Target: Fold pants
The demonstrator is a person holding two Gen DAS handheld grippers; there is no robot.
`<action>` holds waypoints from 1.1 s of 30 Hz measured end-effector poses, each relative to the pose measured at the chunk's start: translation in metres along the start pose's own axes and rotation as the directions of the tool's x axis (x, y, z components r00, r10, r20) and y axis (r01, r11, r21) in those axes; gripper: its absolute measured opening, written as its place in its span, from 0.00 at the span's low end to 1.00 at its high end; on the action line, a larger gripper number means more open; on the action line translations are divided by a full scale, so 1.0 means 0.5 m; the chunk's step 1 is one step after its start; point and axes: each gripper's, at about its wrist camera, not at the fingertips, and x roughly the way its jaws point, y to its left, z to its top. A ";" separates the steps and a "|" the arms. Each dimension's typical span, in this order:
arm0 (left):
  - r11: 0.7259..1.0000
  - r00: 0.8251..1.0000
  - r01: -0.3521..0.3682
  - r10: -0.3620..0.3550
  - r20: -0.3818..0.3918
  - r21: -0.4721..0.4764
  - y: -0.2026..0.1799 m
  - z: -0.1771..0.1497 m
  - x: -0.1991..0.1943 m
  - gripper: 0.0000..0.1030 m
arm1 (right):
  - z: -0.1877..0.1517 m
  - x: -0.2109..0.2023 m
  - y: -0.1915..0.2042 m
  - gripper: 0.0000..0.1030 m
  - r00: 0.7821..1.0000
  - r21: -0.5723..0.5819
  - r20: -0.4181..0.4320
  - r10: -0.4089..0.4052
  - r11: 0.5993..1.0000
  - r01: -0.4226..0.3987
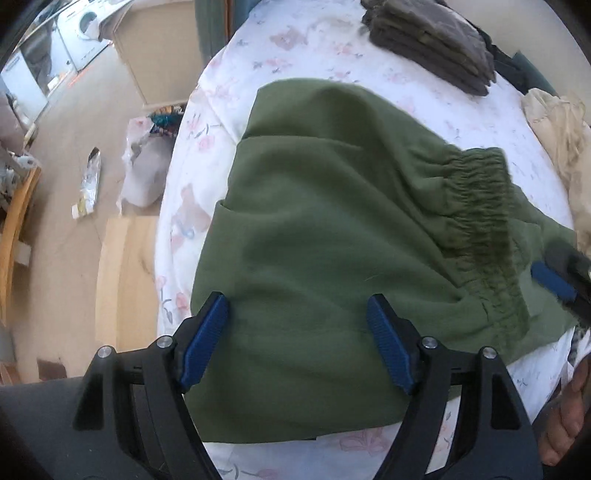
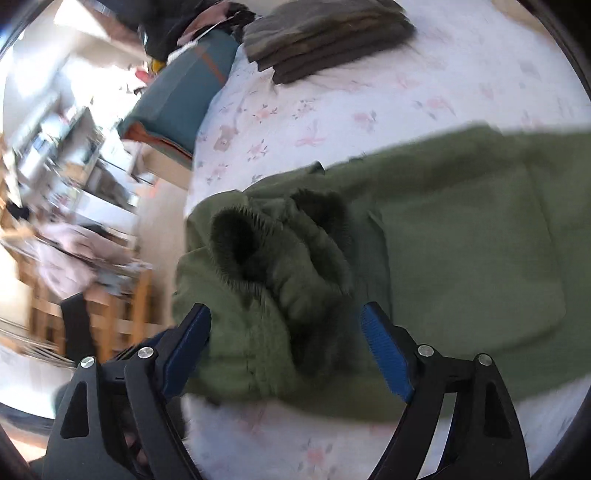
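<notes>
light: soft daylight glaring far left of right tongs (image 2: 284,347) | blur: right view smearing, left view staying sharp | edges: fisheye bending, dark corners vignetting

Lying underneath: floral bedsheet (image 1: 236,77) | standing left: white washing machine (image 1: 83,26) | resting on beige floor (image 1: 66,155): cardboard box (image 1: 159,55) | glaring: daylight

The olive-green pants (image 1: 314,258) are lying partly folded on the bed, stacked in flat layers with stepped edges showing along one side. The gathered elastic waistband (image 1: 480,221) is sitting on top of the layers toward one end. In the right wrist view the waistband (image 2: 280,258) is bunching up, rumpled and gaping open.
</notes>
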 end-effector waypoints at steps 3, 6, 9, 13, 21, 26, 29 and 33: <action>0.998 0.999 -0.035 0.034 0.009 0.045 -0.018 -0.006 0.005 0.75 | 0.030 0.067 0.054 0.84 0.994 -0.149 -0.016 -0.104 0.984 0.100; 0.997 0.999 -0.044 0.043 0.012 0.070 -0.029 -0.006 0.014 0.76 | 0.057 0.110 0.065 0.43 0.983 -0.239 -0.008 -0.182 0.955 0.174; 0.997 1.000 -0.020 0.020 -0.003 0.069 -0.016 -0.002 0.017 0.76 | 0.100 0.107 0.003 0.18 0.996 -0.077 -0.029 -0.079 0.994 0.076; 0.995 1.000 -0.019 0.021 -0.023 0.098 -0.016 -0.001 0.028 0.76 | 0.133 0.136 -0.100 0.18 0.998 0.208 -0.068 0.010 0.978 0.004; 0.996 1.000 0.005 -0.007 0.018 0.093 -0.028 -0.002 -0.011 0.76 | 0.116 0.042 -0.057 0.43 0.997 -0.003 -0.044 -0.061 0.998 0.061; 0.994 0.996 0.043 -0.050 0.068 0.099 -0.048 0.006 -0.042 0.76 | 0.043 -0.027 0.006 0.38 0.999 -0.140 -0.046 0.013 0.990 -0.019; 0.992 0.996 0.038 -0.047 0.076 0.124 -0.064 0.002 -0.043 0.76 | 0.008 0.027 0.020 0.25 0.994 -0.185 -0.088 -0.069 0.981 0.052; 0.989 0.996 0.027 -0.039 0.082 0.144 -0.073 -0.006 -0.043 0.76 | -0.038 0.131 -0.045 0.21 0.967 -0.113 -0.203 -0.154 0.985 0.133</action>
